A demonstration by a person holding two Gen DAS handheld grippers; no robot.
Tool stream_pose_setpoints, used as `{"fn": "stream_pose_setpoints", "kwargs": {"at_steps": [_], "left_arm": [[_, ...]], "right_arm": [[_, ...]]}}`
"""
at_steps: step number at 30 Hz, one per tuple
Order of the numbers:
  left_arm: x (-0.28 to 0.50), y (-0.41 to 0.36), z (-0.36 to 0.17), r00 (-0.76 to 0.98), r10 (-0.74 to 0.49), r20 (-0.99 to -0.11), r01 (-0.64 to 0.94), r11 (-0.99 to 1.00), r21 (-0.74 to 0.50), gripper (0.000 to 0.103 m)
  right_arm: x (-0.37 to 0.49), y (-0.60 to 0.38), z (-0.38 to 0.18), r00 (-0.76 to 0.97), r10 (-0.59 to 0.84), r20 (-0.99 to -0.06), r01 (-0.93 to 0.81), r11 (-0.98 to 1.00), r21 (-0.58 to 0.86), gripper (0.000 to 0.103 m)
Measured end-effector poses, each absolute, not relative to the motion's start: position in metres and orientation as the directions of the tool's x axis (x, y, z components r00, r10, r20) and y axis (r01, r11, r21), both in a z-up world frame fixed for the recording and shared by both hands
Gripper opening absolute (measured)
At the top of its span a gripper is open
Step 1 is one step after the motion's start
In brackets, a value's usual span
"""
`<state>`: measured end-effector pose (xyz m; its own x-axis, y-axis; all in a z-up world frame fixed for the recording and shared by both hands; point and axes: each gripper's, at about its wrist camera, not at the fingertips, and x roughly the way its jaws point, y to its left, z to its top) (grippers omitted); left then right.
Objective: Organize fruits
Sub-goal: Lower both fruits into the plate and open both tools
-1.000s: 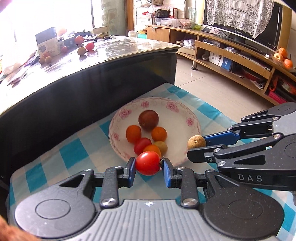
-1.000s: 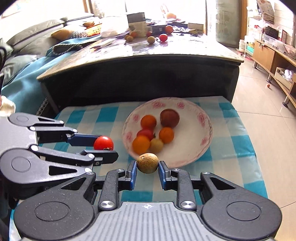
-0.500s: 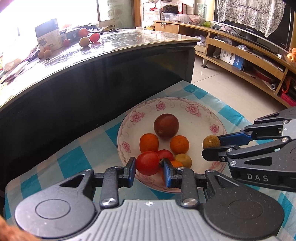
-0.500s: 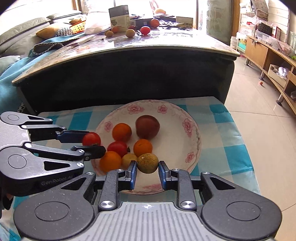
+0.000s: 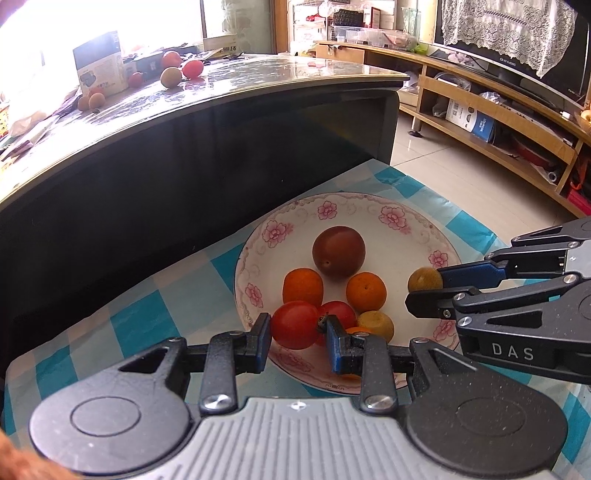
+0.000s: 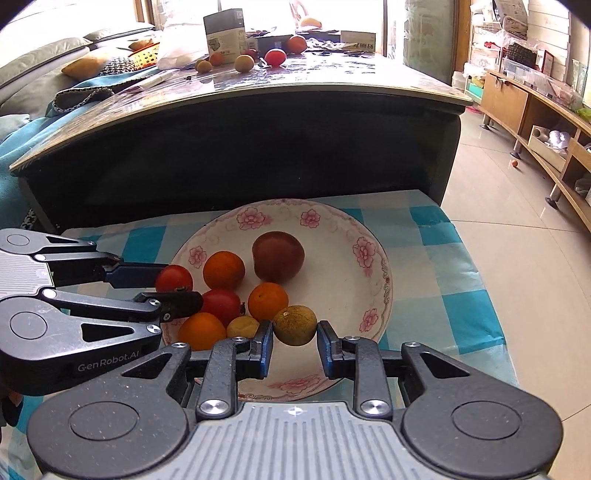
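Two fruits are being carried to the flowered plate point(image 6: 373, 291), which rests on a blue-checked cloth point(image 6: 454, 295) in front of a dark worktop point(image 6: 236, 122). The left tool point(image 5: 298, 332) is pinched on a red tomato point(image 5: 294, 324), held over the plate's near rim, just beside the fruit already there. The right tool point(image 6: 294, 341) is closed on a brownish-green round fruit point(image 6: 294, 325), held over the near part of the plate, close to the small cluster; whether either carried fruit already touches the plate cannot be told.

The step in hand is judged to be the release of both fruits onto the plate. It is best done with each fruit lowered until it rests on the plate, so that no drop is left and nothing rolls. The tomato is better set in the bare space at the near left than pressed onto the pile, since a nudge could send round fruit over the shallow rim. The tools should be spread slowly and drawn back along their own line, so that neighbours are not knocked.

Counted on the plate: one dark red-brown fruit point(image 6: 277, 256), three orange fruits, one red tomato and one small yellowish fruit point(image 6: 242, 326), six in all. Two more are held, one in each tool. On the worktop beyond, at least five loose fruits are seen beside a carton point(image 6: 226, 35).
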<state>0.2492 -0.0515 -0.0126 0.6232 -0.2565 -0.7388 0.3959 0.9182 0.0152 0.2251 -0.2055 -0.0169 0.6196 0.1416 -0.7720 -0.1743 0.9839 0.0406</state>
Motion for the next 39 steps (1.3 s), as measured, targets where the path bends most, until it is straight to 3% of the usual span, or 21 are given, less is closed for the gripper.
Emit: {"fn": "stream_pose_setpoints", "kwargs": {"at_steps": [5, 15, 27, 39], "left_arm": [[0.250, -0.051, -0.013, 0.623, -0.255, -0.740, 0.393, 0.919, 0.014, 0.040], [0.250, -0.050, -0.013, 0.630, -0.243, -0.738, 0.381, 0.924, 0.021, 0.041], [0.250, -0.042, -0.004, 0.651, -0.234, -0.722, 0.357, 0.934, 0.019, 0.048], [0.233, -0.040, -0.006, 0.645, -0.210, -0.735, 0.338, 0.941, 0.029, 0.062]], "right_arm": [[0.226, -0.207, -0.018, 0.621, 0.137, -0.772, -0.171, 0.985, 0.037, 0.027], [0.225, -0.210, -0.017, 0.627, 0.129, -0.768, -0.158, 0.987, 0.037, 0.027], [0.223, -0.212, -0.013, 0.637, 0.127, -0.761, -0.151, 0.988, 0.039, 0.027], [0.216, -0.213, -0.013, 0.627, 0.123, -0.769, -0.141, 0.989, 0.043, 0.032]]}}
